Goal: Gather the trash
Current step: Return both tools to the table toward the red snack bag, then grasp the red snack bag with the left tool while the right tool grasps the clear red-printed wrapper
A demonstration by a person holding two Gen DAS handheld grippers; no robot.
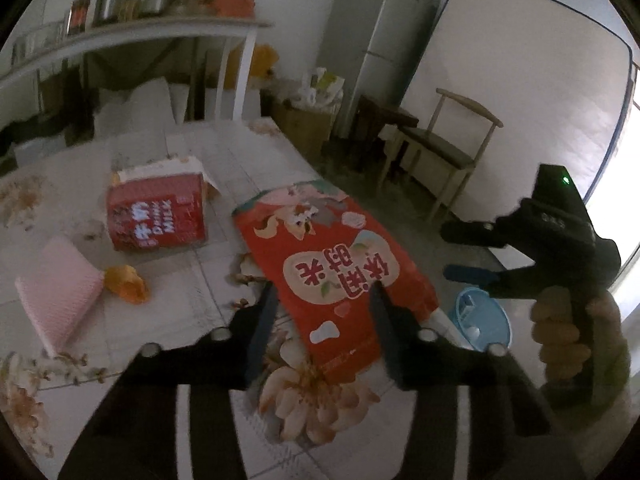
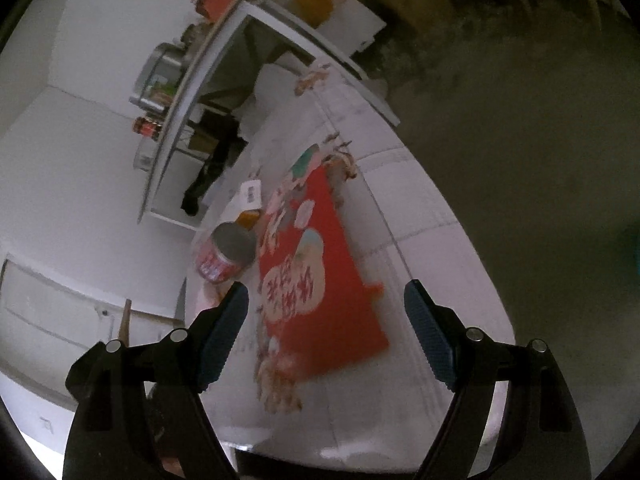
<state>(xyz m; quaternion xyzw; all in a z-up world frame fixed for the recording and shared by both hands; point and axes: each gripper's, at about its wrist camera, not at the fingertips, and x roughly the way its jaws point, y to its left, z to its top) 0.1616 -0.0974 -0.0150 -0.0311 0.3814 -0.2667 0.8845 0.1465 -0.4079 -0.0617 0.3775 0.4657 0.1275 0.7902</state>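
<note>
We see the floral-clothed bench (image 1: 192,280), with the red snack bag (image 1: 332,268) lying flat at its near right edge. Behind it lies a red milk carton (image 1: 158,212), then an orange wrapper (image 1: 128,282). Our left gripper (image 1: 322,304) straddles the bag, fingers spread; our right gripper (image 2: 326,300) hovers, fingers spread, holding nothing.

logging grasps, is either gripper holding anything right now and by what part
Nothing is held. The left gripper is open, its fingers straddling the near end of the red snack bag on the table. The right gripper is open in the air.
</note>
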